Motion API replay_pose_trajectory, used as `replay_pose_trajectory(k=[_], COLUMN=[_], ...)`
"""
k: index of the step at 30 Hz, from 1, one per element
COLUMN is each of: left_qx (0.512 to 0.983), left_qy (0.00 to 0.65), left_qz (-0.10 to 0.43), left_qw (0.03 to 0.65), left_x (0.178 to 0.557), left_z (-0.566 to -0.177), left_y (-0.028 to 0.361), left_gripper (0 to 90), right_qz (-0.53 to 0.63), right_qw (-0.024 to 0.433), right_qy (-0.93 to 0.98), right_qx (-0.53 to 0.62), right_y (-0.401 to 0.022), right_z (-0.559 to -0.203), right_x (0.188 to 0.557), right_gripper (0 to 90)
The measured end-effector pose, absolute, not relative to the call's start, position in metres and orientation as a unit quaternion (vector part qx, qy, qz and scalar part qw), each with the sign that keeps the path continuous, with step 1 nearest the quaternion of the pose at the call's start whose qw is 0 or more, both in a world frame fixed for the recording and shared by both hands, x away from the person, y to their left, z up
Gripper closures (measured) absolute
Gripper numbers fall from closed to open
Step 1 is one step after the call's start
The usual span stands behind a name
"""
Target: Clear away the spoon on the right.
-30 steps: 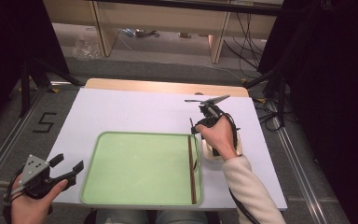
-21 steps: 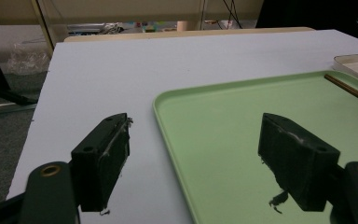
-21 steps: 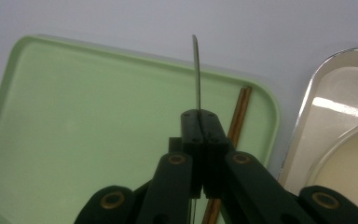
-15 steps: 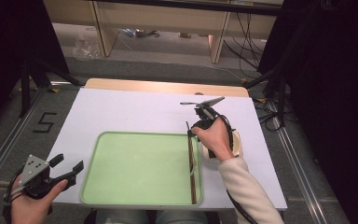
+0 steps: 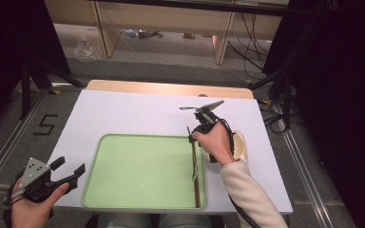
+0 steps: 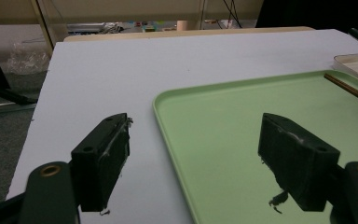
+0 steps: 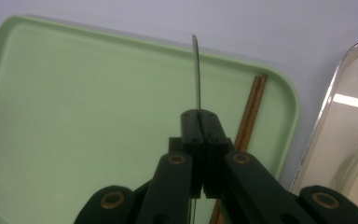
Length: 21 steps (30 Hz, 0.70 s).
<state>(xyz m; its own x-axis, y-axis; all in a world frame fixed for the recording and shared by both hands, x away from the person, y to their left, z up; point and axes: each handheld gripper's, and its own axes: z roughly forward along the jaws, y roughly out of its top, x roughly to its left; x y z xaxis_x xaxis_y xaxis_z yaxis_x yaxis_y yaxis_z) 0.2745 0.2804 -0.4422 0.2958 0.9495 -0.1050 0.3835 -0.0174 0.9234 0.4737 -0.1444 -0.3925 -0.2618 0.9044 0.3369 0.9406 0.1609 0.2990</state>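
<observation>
Since a second ago, my right hand has slid slightly toward the tray. At left, my left gripper (image 5: 69, 172) idles with jaws spread, leaving the green tray (image 5: 138, 171) free. My right gripper (image 7: 199, 122) pinches a thin, flat grey metal utensil (image 7: 196, 74) above the tray's right side, beside 2 brown chopsticks (image 7: 251, 107) lying inside.

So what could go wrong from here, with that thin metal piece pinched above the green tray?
1. The right gripper, shut on the thin grey metal utensil by one end, holds it only narrowly, so it might pivot or slip.
2. The brown wooden chopsticks lie right beside it along the pale green plastic tray's right wall; lowering could knock them.
3. The cream dish close behind the hand could get bumped.
</observation>
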Motion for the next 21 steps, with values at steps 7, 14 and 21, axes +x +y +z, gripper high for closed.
replay_pose_trajectory(k=[7,14,21], left_qx=[0.648,0.648,0.649], left_qy=[0.514,0.514,0.514], left_qz=[0.297,0.297,0.297], left_qw=[0.477,0.477,0.476], left_x=[0.274,0.274,0.274], left_z=[-0.442,-0.442,-0.442], left_y=[0.280,0.280,0.280], left_gripper=[24.4,24.4,24.4], right_qz=[-0.215,-0.216,-0.220], right_qw=[0.045,0.041,0.034], right_qy=[-0.763,-0.771,-0.780], right_qx=[-0.608,-0.597,-0.585], right_y=[-0.136,-0.133,-0.132], right_z=[-0.397,-0.401,-0.405], right_x=[0.471,0.471,0.472], right_gripper=[90.0,90.0,90.0])
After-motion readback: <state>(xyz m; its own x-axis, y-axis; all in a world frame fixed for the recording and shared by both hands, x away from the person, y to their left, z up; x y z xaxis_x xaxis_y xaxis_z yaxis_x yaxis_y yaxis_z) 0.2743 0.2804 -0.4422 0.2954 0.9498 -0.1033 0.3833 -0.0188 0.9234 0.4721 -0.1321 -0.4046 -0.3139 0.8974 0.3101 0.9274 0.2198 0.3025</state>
